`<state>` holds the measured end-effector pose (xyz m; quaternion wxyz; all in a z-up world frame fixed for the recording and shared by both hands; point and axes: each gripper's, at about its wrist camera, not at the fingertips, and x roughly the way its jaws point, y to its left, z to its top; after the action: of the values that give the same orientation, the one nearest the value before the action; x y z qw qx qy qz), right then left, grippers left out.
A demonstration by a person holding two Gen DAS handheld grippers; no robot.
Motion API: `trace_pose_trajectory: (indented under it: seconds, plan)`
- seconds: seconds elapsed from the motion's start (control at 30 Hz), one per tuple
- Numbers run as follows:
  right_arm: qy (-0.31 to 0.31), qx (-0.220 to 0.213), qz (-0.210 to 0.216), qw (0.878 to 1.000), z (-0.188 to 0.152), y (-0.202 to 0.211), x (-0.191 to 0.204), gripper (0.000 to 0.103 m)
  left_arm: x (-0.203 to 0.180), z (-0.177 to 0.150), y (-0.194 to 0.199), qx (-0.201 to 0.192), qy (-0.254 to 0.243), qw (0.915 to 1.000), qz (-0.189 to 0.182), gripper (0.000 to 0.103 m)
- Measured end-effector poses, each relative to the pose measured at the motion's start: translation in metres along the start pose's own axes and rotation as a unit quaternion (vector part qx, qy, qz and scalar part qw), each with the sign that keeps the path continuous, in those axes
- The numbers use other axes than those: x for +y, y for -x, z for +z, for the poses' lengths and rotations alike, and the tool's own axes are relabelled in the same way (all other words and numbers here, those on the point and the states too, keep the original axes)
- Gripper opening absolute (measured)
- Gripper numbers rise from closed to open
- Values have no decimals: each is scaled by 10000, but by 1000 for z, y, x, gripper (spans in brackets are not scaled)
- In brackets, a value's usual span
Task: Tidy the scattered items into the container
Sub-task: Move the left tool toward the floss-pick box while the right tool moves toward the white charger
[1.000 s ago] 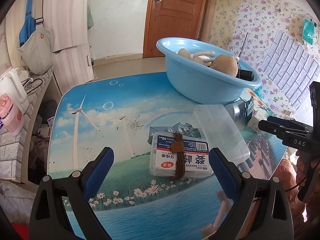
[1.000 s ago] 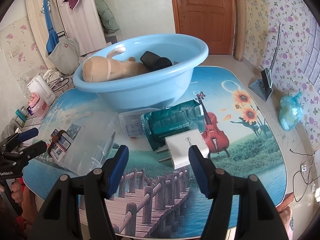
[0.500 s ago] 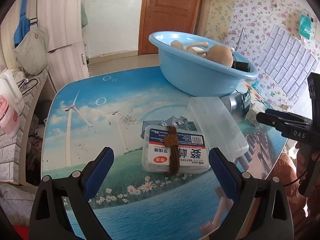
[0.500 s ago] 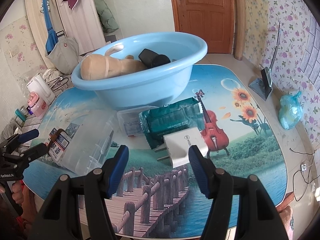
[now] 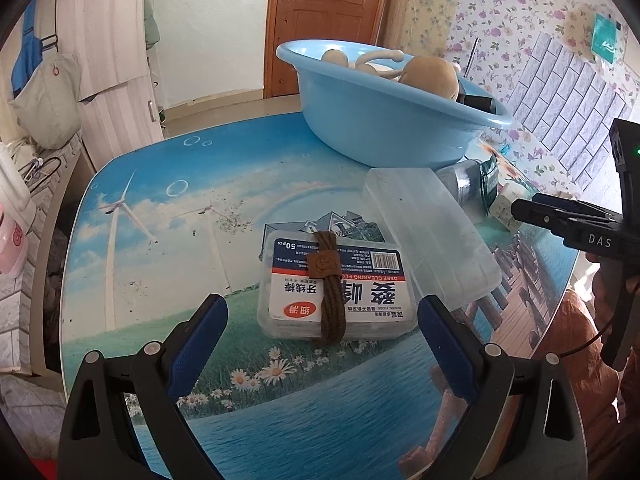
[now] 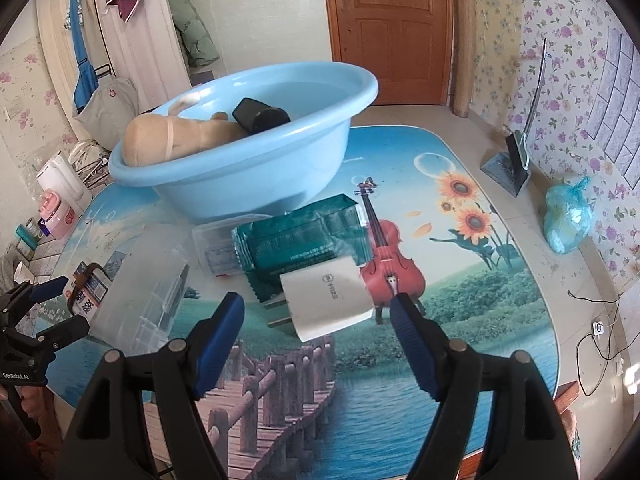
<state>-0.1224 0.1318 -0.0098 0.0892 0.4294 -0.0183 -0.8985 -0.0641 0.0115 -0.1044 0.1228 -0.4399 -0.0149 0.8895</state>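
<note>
The left tool [image 5: 322,318] stood wide open with the floss box [image 5: 336,290] just ahead between its fingers, while the right tool [image 6: 318,316], jaws opening, framed the white charger [image 6: 326,298] untouched on the surface [image 6: 460,300].

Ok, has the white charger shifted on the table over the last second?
No. The white charger still lies with its corner against the printed violin and its far edge at the green packet, just as before.

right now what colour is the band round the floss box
Brown band, clearest in the left wrist view.
</note>
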Motion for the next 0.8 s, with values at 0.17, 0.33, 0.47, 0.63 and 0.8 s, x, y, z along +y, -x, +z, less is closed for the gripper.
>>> trace_pose_trajectory:
  seconds: [0.17,0.33,0.47,0.63,0.8]
  plan:
    - [286,-4,-44,9996,1,-6,7,88,-2,-1,-5,46,-59,10000,-22,98]
    - [392,61,-123,9991,1,-14,8,89,-1,-1,-11,102,-42,9999,-53,98]
    - [392,104,-148,9991,2,-18,6,89,0,-1,-12,108,-77,9999,-63,98]
    - [332,152,-152,9992,2,-21,4,89,-1,-1,-14,85,-96,9999,-55,98]
    - [336,142,-161,9992,2,-19,3,77,-2,0,-10,42,-77,9998,-189,83]
